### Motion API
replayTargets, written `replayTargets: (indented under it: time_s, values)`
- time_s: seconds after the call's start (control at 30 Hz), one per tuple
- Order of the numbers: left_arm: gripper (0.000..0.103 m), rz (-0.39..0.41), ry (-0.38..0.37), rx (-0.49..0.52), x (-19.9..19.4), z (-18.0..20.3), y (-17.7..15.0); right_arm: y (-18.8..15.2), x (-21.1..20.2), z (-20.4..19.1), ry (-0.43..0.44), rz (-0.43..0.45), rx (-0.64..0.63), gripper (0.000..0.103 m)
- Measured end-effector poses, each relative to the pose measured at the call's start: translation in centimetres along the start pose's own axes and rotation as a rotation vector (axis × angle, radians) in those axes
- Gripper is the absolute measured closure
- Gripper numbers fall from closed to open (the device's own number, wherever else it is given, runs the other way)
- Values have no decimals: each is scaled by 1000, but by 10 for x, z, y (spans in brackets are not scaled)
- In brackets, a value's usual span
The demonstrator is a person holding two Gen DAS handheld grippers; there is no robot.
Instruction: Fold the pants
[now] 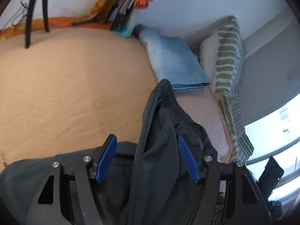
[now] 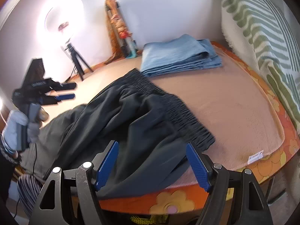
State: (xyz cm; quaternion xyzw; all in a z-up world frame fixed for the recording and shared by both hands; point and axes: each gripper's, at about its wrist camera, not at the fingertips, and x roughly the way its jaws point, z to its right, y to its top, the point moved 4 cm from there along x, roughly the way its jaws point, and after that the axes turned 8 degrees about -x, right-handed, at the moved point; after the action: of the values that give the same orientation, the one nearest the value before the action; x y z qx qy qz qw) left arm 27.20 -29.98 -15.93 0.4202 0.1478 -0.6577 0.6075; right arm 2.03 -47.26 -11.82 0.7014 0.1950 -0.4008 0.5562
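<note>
Dark grey pants (image 2: 127, 116) with a shirred elastic waistband (image 2: 168, 103) lie crumpled on a tan blanket (image 2: 225, 101). My right gripper (image 2: 151, 164) is open, its blue fingers either side of the pants' near edge. My left gripper (image 1: 147, 158) is open above the pants (image 1: 159, 150), which bunch up between its fingers, waistband (image 1: 168, 97) pointing away. The left gripper also shows in the right wrist view (image 2: 63, 91), held by a gloved hand, open over the blanket beside the pants.
Folded blue jeans (image 2: 178, 56) lie at the blanket's far end, also in the left wrist view (image 1: 174, 61). A green-striped pillow (image 2: 262, 37) stands along the right. A ring light on a tripod (image 2: 75, 52) and colourful items (image 2: 121, 31) stand by the wall.
</note>
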Motion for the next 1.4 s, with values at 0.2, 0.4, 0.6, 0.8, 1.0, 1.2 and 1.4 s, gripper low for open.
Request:
replayTargets:
  time_s: [0.2, 0.4, 0.6, 0.8, 1.0, 1.2, 1.4]
  values:
    - [36, -29, 52, -43, 43, -1, 11, 2, 11, 33, 47, 25, 93, 27]
    - [63, -3, 63, -8, 64, 10, 10, 10, -4, 51, 28, 80, 135, 28]
    - [101, 66, 30, 75, 58, 35, 4, 11, -8, 60, 19, 90, 154, 35]
    - [101, 135, -3, 296, 17, 97, -28, 10, -14, 69, 41, 113, 192, 40]
    - [102, 101, -63, 477, 10, 145, -88, 4, -17, 83, 112, 125, 263, 40]
    - [100, 111, 39, 579, 26, 153, -112, -3, -1, 95, 162, 83, 312, 40]
    - [38, 166, 102, 463, 15, 128, -58, 3, 6, 82, 189, 65, 263, 40]
